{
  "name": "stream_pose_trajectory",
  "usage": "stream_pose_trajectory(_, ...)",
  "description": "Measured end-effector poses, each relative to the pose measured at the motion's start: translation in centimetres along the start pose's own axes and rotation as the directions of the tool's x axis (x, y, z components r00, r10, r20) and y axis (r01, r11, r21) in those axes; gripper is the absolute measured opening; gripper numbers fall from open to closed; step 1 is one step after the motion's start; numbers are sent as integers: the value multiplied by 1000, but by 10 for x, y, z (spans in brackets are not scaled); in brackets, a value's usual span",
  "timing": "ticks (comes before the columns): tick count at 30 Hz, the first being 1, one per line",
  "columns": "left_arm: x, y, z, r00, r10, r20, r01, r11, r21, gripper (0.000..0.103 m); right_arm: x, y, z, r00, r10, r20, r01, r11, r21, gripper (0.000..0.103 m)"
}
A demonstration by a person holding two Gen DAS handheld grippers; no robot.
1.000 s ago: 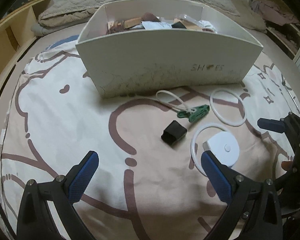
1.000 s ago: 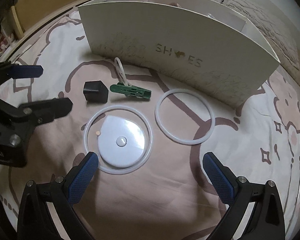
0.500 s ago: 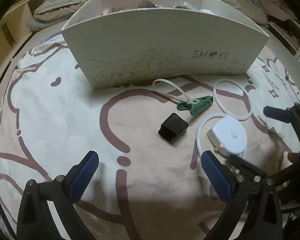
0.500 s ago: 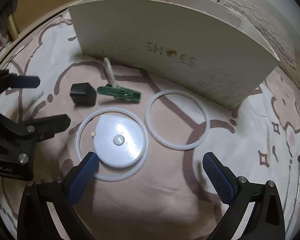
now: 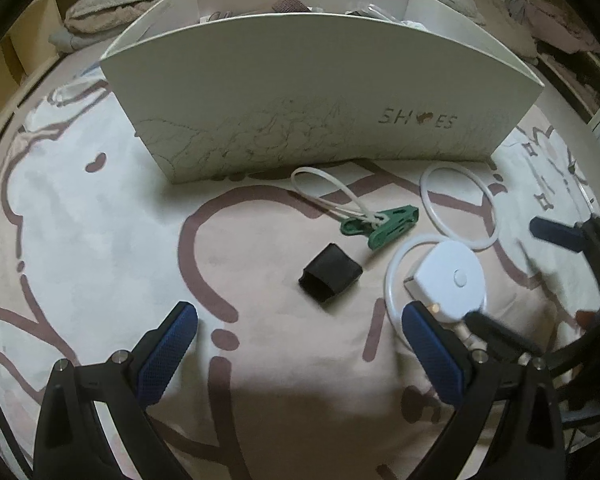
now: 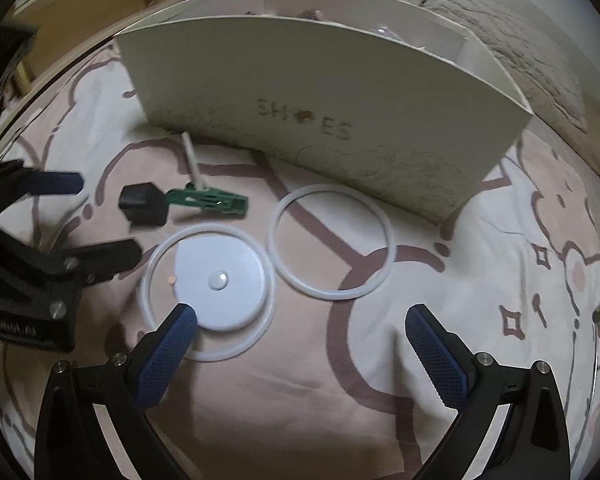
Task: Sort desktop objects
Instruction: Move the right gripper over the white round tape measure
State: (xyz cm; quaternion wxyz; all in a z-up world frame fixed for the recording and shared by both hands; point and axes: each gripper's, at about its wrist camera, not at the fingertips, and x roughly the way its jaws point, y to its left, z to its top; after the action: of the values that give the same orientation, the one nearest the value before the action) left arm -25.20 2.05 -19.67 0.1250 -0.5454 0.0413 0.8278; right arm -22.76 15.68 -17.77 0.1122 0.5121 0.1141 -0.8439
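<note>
On the patterned blanket in front of a white shoebox (image 5: pixel 320 92) (image 6: pixel 320 80) lie a black little box (image 5: pixel 330 274) (image 6: pixel 142 204), a green clothes peg (image 5: pixel 384 224) (image 6: pixel 208 202) with a white loop, and a white round disc (image 5: pixel 452 280) (image 6: pixel 220 280). The disc sits inside a white ring (image 5: pixel 389 280) (image 6: pixel 145 288); a second white ring (image 5: pixel 423 196) (image 6: pixel 391 246) lies beside it. My left gripper (image 5: pixel 298 314) (image 6: pixel 88 218) is open, just short of the black box. My right gripper (image 6: pixel 300 314) (image 5: pixel 516 276) is open and holds nothing, its left fingertip over the edge of the disc's ring.
The shoebox holds several mixed items behind its tall front wall. Grey pillows (image 5: pixel 112 4) lie behind it and a wooden shelf (image 5: pixel 24 40) stands at the far left. Clothes are piled at the far right (image 5: pixel 560 32). Bare blanket spreads to the left (image 5: pixel 80 220).
Both grippers have moved lower and forward toward the items near the box. The right gripper has drawn closer to the disc and its ring. Both stay open; nothing on the blanket has shifted.
</note>
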Motion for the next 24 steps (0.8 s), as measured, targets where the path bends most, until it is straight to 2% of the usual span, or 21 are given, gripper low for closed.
stream_pose_trajectory(5, 9, 2, 1, 998, -42, -44, 41, 999, -21, 103, 6, 16, -4, 1000, 12, -5, -12, 998, -58, 103)
stream_pose_trajectory(12, 21, -5, 4, 997, -14, -70, 16, 999, 33, 103, 11, 12, -2, 1000, 2, 8, -1, 997, -81, 103)
stream_pose_trajectory(16, 25, -5, 7, 997, -15, -80, 18, 999, 43, 103, 6, 14, 1, 999, -8, 39, 13, 992, -122, 103)
stream_pose_trajectory(24, 28, -3, 10, 997, -23, -78, 27, 998, 56, 103, -3, 0, -4, 997, -7, 77, 16, 993, -117, 103)
